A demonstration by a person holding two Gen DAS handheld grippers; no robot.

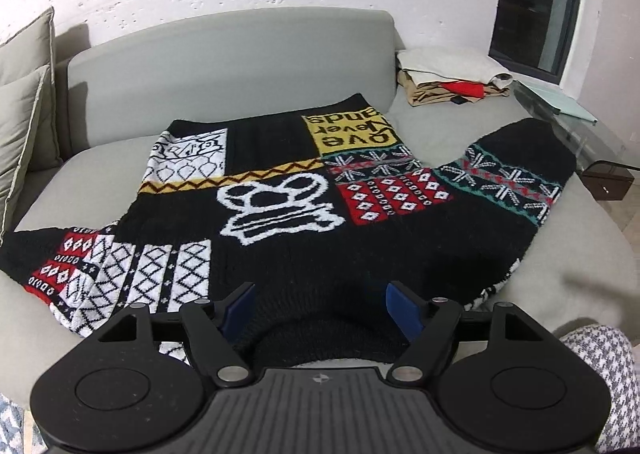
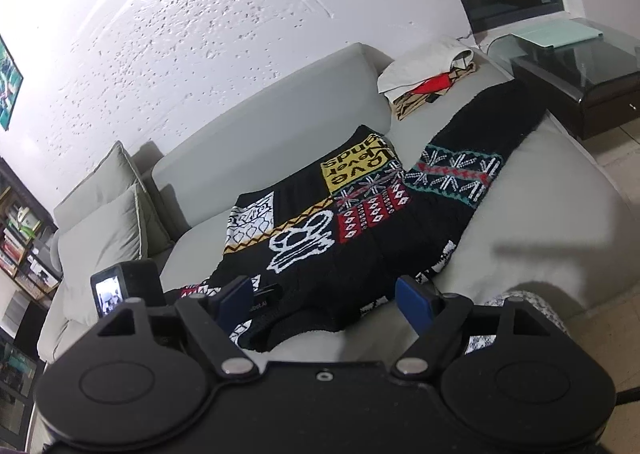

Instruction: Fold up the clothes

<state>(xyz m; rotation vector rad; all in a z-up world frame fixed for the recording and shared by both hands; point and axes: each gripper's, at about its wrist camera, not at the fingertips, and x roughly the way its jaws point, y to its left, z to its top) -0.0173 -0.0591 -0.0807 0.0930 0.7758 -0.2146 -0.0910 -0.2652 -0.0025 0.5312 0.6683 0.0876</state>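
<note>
Both our grippers, left gripper (image 1: 320,308) and right gripper (image 2: 326,304), are hanging spread with nothing pinched, just over the near collar edge of the patterned sweater (image 1: 280,198) that's lying flat on the grey sofa (image 1: 240,66).

- You're in a home living room: a grey sofa (image 1: 240,50) fills the view, with two loose cushions (image 1: 28,94) at its left end.
- At the sofa's far right corner sits a small pile of folded laundry (image 1: 448,78).
- Beside that end you've got a glass side table (image 2: 576,58) under a dark window (image 1: 536,2).
- Off to your left, packed bookshelves (image 2: 20,238) and a framed picture (image 2: 10,82) on the rough white wall (image 2: 240,34).
</note>
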